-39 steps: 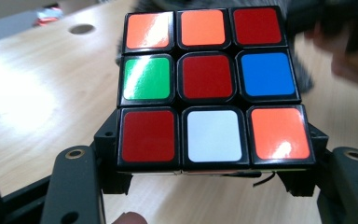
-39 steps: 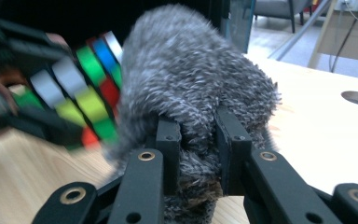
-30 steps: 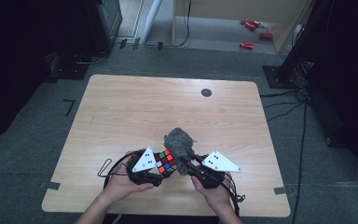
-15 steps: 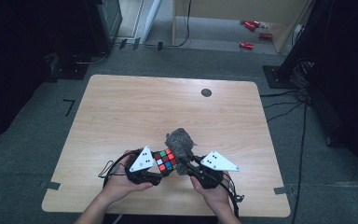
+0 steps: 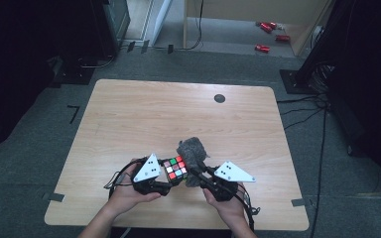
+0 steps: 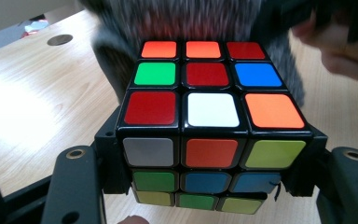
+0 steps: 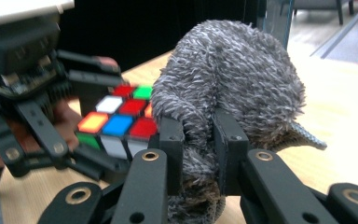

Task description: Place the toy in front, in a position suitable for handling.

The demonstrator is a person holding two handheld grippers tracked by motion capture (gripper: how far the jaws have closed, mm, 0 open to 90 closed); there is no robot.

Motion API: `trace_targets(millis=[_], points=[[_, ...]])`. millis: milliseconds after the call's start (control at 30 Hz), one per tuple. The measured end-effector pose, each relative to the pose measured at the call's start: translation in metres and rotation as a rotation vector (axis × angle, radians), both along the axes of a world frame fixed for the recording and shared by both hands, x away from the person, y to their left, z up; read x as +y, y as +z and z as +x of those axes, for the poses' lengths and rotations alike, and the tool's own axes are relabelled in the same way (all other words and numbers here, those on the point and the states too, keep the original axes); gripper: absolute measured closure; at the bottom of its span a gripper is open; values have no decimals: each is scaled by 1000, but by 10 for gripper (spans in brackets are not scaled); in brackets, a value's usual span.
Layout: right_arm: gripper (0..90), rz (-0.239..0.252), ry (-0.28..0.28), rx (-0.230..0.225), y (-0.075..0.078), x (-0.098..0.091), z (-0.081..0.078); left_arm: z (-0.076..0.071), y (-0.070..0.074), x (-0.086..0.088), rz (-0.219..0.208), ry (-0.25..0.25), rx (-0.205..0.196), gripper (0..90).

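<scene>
A scrambled Rubik's cube (image 5: 175, 168) is held over the table's front edge, gripped between the jaws of my left gripper (image 5: 164, 179). In the left gripper view the cube (image 6: 209, 121) is close up, its two sides pressed by the black jaws. A grey fuzzy cloth (image 5: 193, 156) is pinched in my right gripper (image 5: 196, 174) and rests against the cube's right side. In the right gripper view the cloth (image 7: 228, 93) bulges above the shut jaws, with the cube (image 7: 119, 122) just to its left.
The wooden table (image 5: 144, 119) has a dark round grommet hole (image 5: 220, 98) near its far edge. Red objects (image 5: 268, 34) lie on the floor beyond it. Dark stands and cables flank both sides.
Both grippers have shifted slightly left and toward the front edge, the cube and cloth staying pressed together. Both grips are unchanged.
</scene>
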State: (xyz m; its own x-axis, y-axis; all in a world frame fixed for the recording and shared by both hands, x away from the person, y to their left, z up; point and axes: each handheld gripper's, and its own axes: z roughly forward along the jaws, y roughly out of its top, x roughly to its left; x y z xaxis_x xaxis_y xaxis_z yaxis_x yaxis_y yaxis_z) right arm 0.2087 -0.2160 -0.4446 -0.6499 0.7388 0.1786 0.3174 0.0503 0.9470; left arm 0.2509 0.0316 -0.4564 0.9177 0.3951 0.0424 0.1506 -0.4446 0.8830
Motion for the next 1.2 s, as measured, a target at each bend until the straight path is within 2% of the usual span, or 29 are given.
trace_targets(millis=[67,133,233,300,433,500,567,633,700,767,867,1000,1100,1200], points=[[771,15,-4,12,-2,-2,2,-1,1,-2,4,-4,-1,347],[772,33,-2,38,-7,-4,4,-1,3,0,-22,-10,5,347],[772,14,14,68,-14,-1,5,3,8,6,-60,16,17,347],[772,9,31,66,-15,1,5,5,8,11,-71,27,17,347],[771,7,45,24,-6,2,0,4,4,10,-41,19,2,347],[770,20,38,7,-3,0,-1,1,2,6,-18,-6,-6,347],[770,41,31,11,-2,-4,0,-3,1,0,-3,-29,-20,347],[770,52,22,21,-4,-6,2,-3,2,-1,-3,-20,-25,347],[770,72,23,43,-7,-9,4,-1,4,2,-32,5,-20,346],[770,62,29,64,-11,-7,5,2,7,8,-67,32,-19,347],[768,45,48,62,-13,-3,5,5,9,14,-80,50,-13,347],[766,48,47,32,-5,-1,1,3,3,9,-33,37,-23,347],[765,67,32,11,-1,-5,0,-2,0,2,-8,4,-26,348],[763,100,22,39,-4,-10,3,-6,2,-3,1,-9,-41,347]])
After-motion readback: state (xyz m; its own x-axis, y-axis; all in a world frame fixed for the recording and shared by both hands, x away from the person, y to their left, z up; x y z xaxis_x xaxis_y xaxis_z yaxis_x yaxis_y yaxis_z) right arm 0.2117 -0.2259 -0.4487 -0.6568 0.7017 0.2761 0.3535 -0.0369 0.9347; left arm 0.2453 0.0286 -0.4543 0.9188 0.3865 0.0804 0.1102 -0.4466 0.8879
